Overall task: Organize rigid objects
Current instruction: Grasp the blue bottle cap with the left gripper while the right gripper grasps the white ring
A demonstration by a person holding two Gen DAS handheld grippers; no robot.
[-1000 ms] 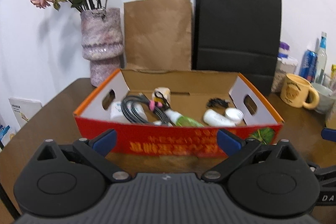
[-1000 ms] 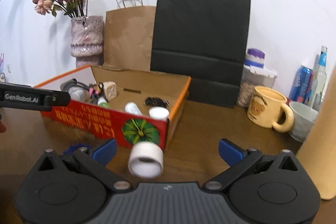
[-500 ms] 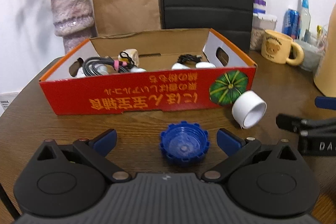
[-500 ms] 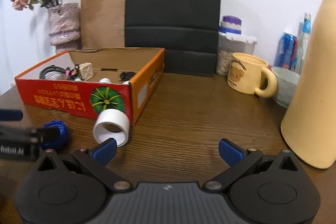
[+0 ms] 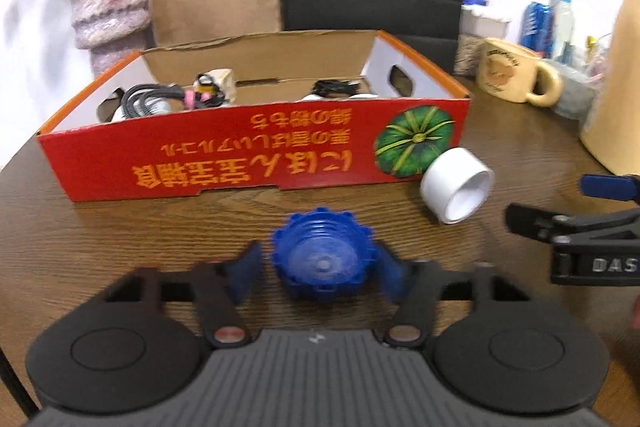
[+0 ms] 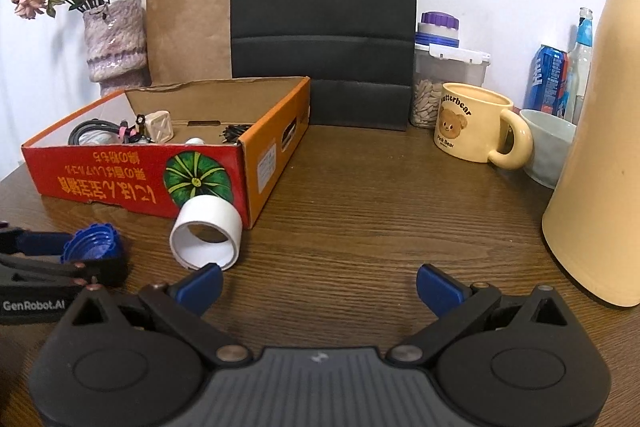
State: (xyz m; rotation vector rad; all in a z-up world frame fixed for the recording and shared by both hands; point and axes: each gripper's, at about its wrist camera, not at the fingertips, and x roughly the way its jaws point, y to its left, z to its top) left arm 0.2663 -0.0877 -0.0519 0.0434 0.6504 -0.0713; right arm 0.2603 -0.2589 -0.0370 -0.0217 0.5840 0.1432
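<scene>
A blue ridged bottle cap (image 5: 322, 259) lies on the wooden table in front of the red cardboard box (image 5: 240, 163). My left gripper (image 5: 320, 267) is closing on the cap, with a blue pad at each side of it; its fingers are blurred. A white plastic ring (image 5: 456, 187) lies on its side at the box's front right corner. In the right wrist view my right gripper (image 6: 320, 283) stands open over bare table, the white ring (image 6: 208, 239) just beyond its left finger. The box (image 6: 100, 179) holds cables and several small items.
Behind the box stand a vase of dried flowers (image 6: 114, 43), a brown paper bag (image 6: 188, 27) and a black paper bag (image 6: 324, 15). To the right are a bear mug (image 6: 472, 127), a bowl (image 6: 548, 143), a seed jar (image 6: 448, 67), drink bottles and a tall cream jug (image 6: 600, 167).
The left gripper's jaws, wide open half a second ago, have closed in on the blue cap. Both views dipped from the box down to the table in front of it.
</scene>
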